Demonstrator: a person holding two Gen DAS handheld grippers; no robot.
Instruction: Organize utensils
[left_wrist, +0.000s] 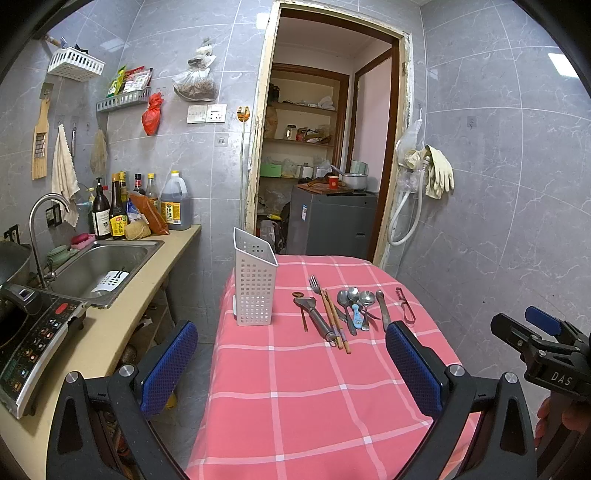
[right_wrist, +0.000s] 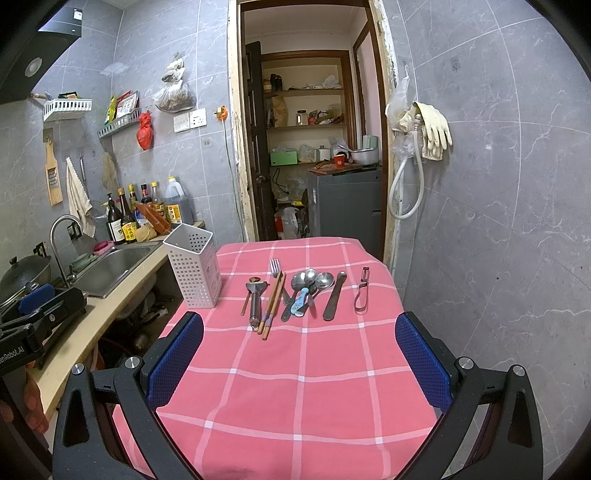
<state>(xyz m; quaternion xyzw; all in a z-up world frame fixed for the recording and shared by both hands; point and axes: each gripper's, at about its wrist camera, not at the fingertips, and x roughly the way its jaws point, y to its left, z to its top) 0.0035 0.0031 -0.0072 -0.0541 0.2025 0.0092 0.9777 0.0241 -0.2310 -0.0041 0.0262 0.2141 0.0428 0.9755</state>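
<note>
A white perforated utensil holder (left_wrist: 255, 286) (right_wrist: 194, 271) stands upright at the table's far left. To its right lies a row of utensils: a garlic press (left_wrist: 317, 316) (right_wrist: 255, 300), chopsticks (left_wrist: 335, 320) (right_wrist: 272, 304), a fork (left_wrist: 314, 284) (right_wrist: 274, 266), several spoons (left_wrist: 355, 299) (right_wrist: 308, 280), a butter knife (left_wrist: 382, 308) (right_wrist: 334, 295) and a peeler (left_wrist: 405, 305) (right_wrist: 363, 290). My left gripper (left_wrist: 291, 365) is open and empty above the near table. My right gripper (right_wrist: 299, 365) is open and empty, likewise short of the utensils.
The table has a pink checked cloth (left_wrist: 314, 398) (right_wrist: 295, 387). A counter with a steel sink (left_wrist: 103, 266) (right_wrist: 110, 267), bottles (left_wrist: 118, 210) and an induction cooker (left_wrist: 33, 332) runs along the left. A doorway (left_wrist: 325, 147) lies behind the table. A tiled wall is to the right.
</note>
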